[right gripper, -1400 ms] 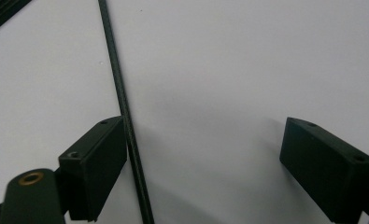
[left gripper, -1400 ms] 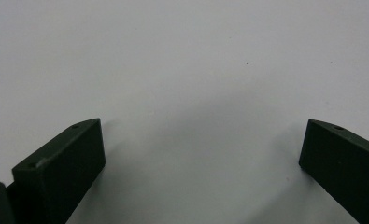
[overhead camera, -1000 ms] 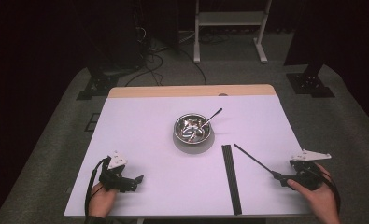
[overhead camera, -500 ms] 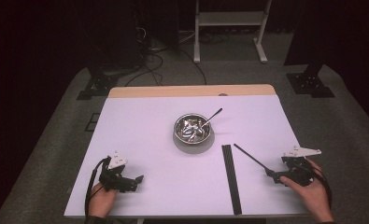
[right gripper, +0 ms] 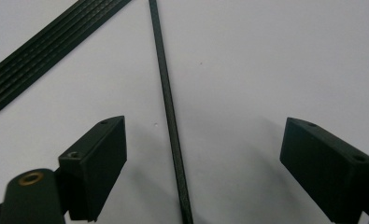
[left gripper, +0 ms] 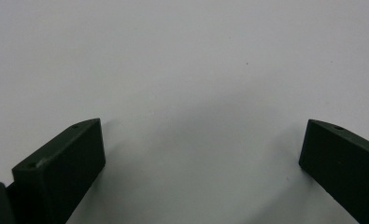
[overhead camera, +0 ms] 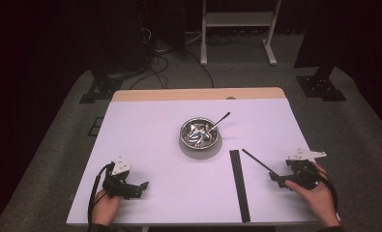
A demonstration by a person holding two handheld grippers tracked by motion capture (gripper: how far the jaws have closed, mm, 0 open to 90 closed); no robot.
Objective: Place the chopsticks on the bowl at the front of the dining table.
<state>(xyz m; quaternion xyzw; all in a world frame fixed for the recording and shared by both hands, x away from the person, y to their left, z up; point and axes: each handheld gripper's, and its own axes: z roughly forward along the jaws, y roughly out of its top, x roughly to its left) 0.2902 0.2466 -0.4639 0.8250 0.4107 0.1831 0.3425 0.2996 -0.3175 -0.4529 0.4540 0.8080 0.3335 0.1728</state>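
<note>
**Right gripper lined up on a single black rod**

While the left gripper [overhead camera: 125, 186] rested on bare table well to the left of the steel bowl [overhead camera: 198, 134], its jaws spread wide with nothing between them, the work belonged to the right gripper [overhead camera: 278, 180]. It sat on the near right side of the bowl, jaws parted, and the right gripper view showed 1 thin black rod [right gripper: 168, 107] running up between them, closer to the left jaw, touched by neither. In the high view that rod [overhead camera: 256, 162] lay slantwise, its far end pointing toward the bowl, just beside a bundle of black strips [overhead camera: 239, 183] that lay near the bowl's front right. A spoon [overhead camera: 219, 120] leaned out of the bowl's rim.

The step in hand looked like the approach to a pick: the rod was straddled but not yet gripped. The next move probably called for closing both jaws squarely on the rod, and since it was so thin and flat on the white table [overhead camera: 154, 145], the jaws would need to stay low and centred.
</note>
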